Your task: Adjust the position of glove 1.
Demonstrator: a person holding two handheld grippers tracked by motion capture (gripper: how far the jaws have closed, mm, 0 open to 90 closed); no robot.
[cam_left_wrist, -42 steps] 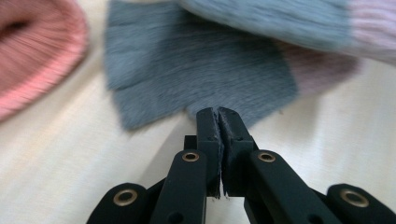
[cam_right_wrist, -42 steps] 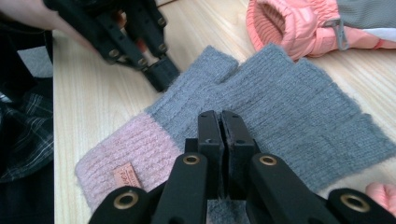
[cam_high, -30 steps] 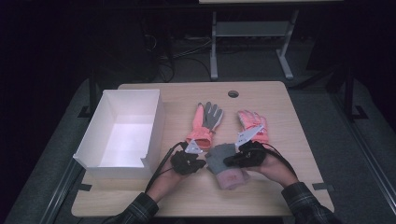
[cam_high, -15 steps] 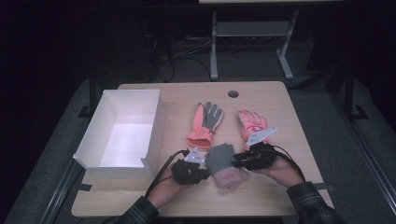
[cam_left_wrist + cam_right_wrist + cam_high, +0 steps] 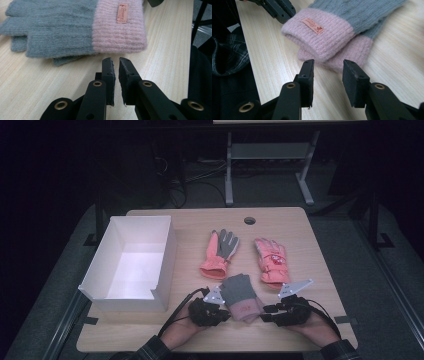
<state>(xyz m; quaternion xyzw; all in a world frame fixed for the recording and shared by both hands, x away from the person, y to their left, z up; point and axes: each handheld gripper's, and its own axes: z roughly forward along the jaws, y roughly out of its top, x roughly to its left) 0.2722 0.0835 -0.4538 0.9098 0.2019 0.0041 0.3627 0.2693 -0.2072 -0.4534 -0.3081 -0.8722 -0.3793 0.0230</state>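
A pair of grey knit gloves [image 5: 241,296] with pink cuffs lies stacked near the table's front edge; a small tag shows on the upper cuff [image 5: 324,37]. My left gripper [image 5: 226,312] sits just left of the cuffs. Its jaws [image 5: 115,61] have just been opening to a narrow gap, with nothing between them and the cuff [image 5: 117,32] a little ahead. My right gripper [image 5: 264,312] sits just right of the cuffs. Its jaws [image 5: 328,62] have just been opening wider, with nothing between them and the lower cuff right in front of the tips.
An orange glove with a grey palm [image 5: 220,252] and a pink-red glove [image 5: 271,261] lie flat at mid-table beyond the knit pair. A white open box [image 5: 130,262] stands at the left. A cable hole [image 5: 249,220] sits near the far edge.
Both grippers have let go of the knit gloves, which now rest on the table. The right gripper has drawn back to the right; the left has eased off slightly to the left.
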